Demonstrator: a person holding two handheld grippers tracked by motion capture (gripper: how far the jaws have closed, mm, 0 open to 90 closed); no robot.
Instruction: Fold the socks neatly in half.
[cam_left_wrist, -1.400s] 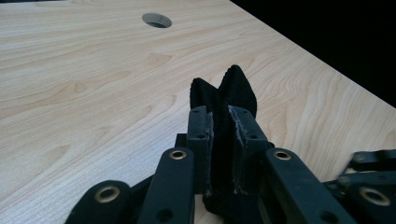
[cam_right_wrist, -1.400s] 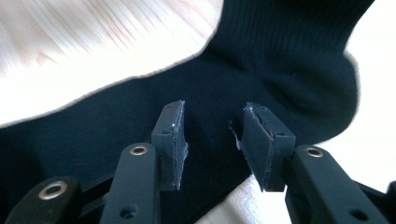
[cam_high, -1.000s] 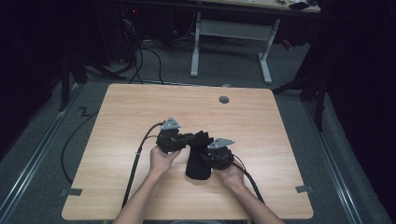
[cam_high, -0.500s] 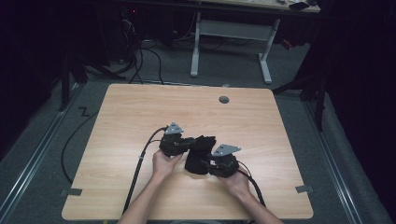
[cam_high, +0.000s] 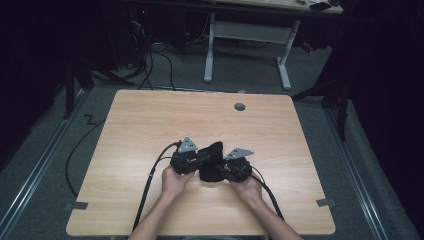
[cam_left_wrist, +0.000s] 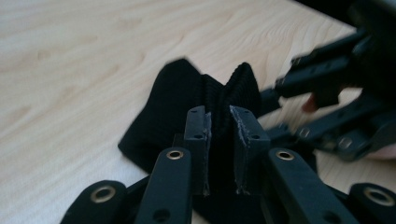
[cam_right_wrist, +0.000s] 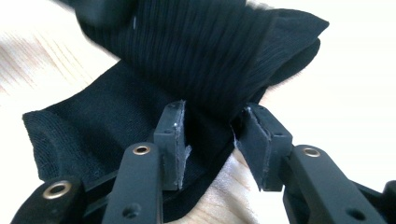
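Note:
A black ribbed sock (cam_high: 213, 151) is bunched up between both grippers near the front middle of the wooden table (cam_high: 150, 125). My left gripper (cam_high: 204, 159) points right into it. In the left gripper view my left gripper (cam_left_wrist: 219, 116) is shut on an upright fold of the sock (cam_left_wrist: 163, 107), with the other gripper blurred at the right. My right gripper (cam_high: 221, 168) comes in from the right. In the right gripper view its jaws (cam_right_wrist: 212, 116) stand wider around a taut fold of the sock (cam_right_wrist: 201, 51) and have just been closing a little on it.
A grey round grommet (cam_high: 240, 106) sits in the table's far edge. Black cables (cam_high: 150, 180) trail from the grippers over the front edge. Tape marks (cam_high: 325, 202) lie at the front corners. A white desk frame (cam_high: 245, 35) stands beyond the table on the dark floor.
Both hands shifted slightly back towards the front edge and then forward again. The sock, lying low under the right gripper before, is now pulled up into a peak between the grippers.

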